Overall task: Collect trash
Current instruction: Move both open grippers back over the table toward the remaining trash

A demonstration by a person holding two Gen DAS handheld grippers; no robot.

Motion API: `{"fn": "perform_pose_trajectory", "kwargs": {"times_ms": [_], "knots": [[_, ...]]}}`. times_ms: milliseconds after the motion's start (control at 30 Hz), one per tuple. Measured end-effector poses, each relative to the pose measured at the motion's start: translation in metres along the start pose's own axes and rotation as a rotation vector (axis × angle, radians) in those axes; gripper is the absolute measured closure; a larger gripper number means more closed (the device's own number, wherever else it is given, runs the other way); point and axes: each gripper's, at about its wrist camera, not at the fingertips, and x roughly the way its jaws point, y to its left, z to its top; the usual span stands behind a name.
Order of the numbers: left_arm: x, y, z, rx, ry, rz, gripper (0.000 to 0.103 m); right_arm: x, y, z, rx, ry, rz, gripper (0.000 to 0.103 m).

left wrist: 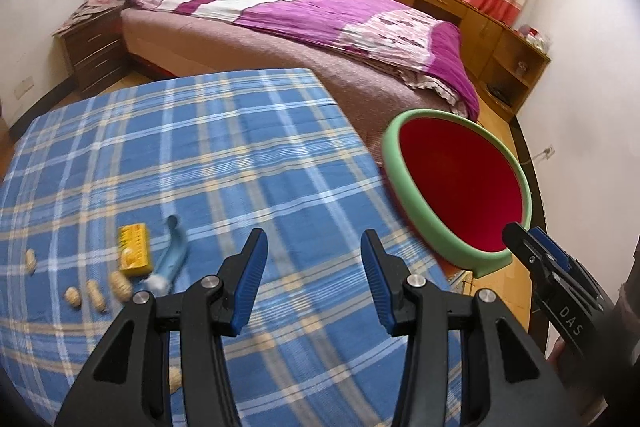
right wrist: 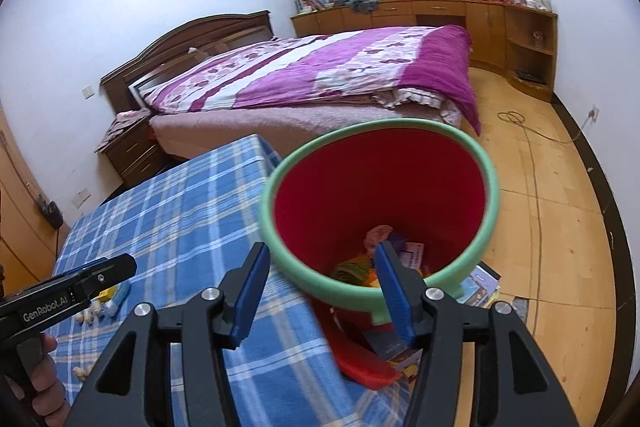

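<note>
1. Peanut shells (left wrist: 97, 295), a yellow box (left wrist: 135, 249) and a blue tube (left wrist: 170, 258) lie left on the plaid table (left wrist: 240, 155).
2. My left gripper (left wrist: 314, 267) hangs spread and empty: next pick, I judge.
3. My right gripper (right wrist: 320, 291), spread, straddles the bin's rim (right wrist: 356, 294).

our left wrist view looks down close over the table (left wrist: 180, 155), bin (left wrist: 452, 187) at three o'clock. our right wrist view faces down into the bin (right wrist: 384, 187), table (right wrist: 180, 219) at nine. both share the bed (left wrist: 280, 7) at twelve.
</note>
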Motion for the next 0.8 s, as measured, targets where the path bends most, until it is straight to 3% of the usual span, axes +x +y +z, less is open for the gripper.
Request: {"fn": "perform_pose_trajectory", "kwargs": {"times_ms": [800], "knots": [[-0.036,0.124,-0.040,-0.218,-0.043,0.164,0.054,0.024,0.095,-0.023,-0.053,0.108,0.175,0.042]]}}
